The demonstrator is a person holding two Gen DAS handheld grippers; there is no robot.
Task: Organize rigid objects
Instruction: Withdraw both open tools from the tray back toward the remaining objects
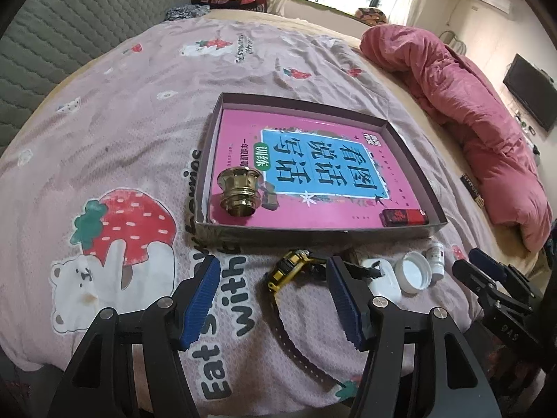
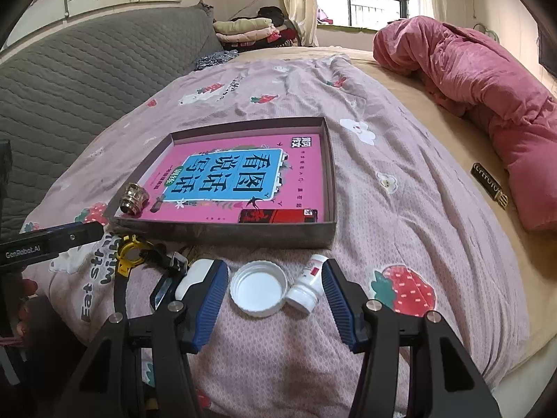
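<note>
Bed (image 1: pixel 122 111): pink strawberry cover fills both views.
Box (image 1: pixel 205 160): frame centre, holding pink book (image 1: pixel 313 174), brass knob (image 1: pixel 239 188), red case (image 1: pixel 403 216).
Left tongs (image 1: pixel 275 299): wide, empty, over yellow watch (image 1: pixel 289 268).
Right tongs (image 2: pixel 275 299): wide, empty, flanking white lid (image 2: pixel 258 287) and small bottle (image 2: pixel 308 285).

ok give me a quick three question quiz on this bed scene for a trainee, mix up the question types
1. True or false: the brass fitting lies inside the shallow box.
2. Which thing lies between the fingers of the right tool? A) the watch B) the white lid C) the red box
3. Fill in: the yellow and black watch lies on the bedspread, in front of the box's ______ wall.

Key
1. True; it rests on the pink book in the box.
2. B, the white lid, beside the small white bottle; the tool is open.
3. Near.
</note>
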